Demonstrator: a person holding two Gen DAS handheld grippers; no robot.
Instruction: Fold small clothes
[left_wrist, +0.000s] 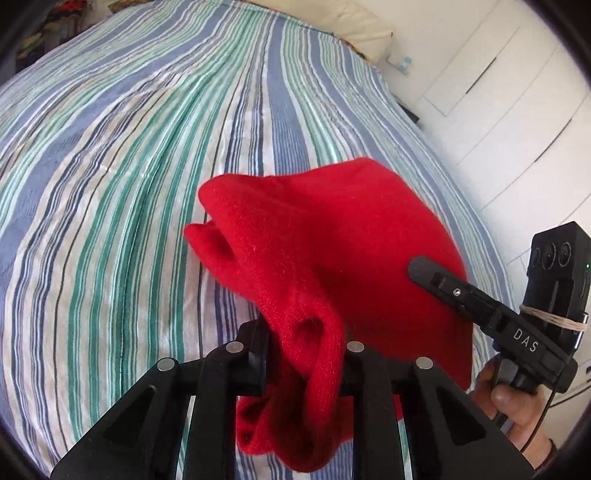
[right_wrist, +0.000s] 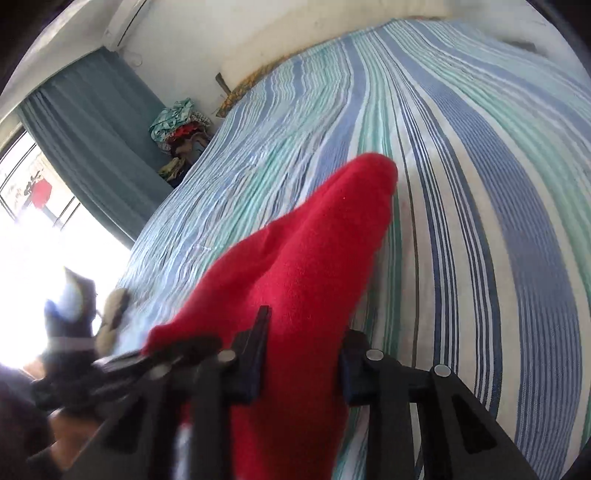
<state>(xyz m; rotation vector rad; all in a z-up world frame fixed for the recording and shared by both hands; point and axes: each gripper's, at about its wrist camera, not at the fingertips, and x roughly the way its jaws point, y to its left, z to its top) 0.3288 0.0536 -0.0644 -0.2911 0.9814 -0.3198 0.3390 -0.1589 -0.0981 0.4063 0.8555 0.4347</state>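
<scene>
A small red knitted garment (left_wrist: 332, 236) hangs bunched above the striped bed. In the left wrist view my left gripper (left_wrist: 303, 345) is shut on a gathered fold of it, and red cloth droops below the jaws. My right gripper (left_wrist: 424, 267) comes in from the right, held by a hand (left_wrist: 513, 406), with its tip against the garment's right side. In the right wrist view the right gripper (right_wrist: 304, 336) is shut on a thick ridge of the red garment (right_wrist: 325, 236), which stretches away to a rounded end. The left gripper (right_wrist: 159, 356) shows there only as a blur at the cloth's left corner.
The bed's sheet (left_wrist: 129, 166) has blue, green and white stripes and fills most of both views. A pillow (left_wrist: 365, 29) lies at the far end. White wardrobe doors (left_wrist: 509, 96) stand to the right. A pile of clothes (right_wrist: 181, 129) sits by a blue curtain (right_wrist: 96, 133) and a bright window.
</scene>
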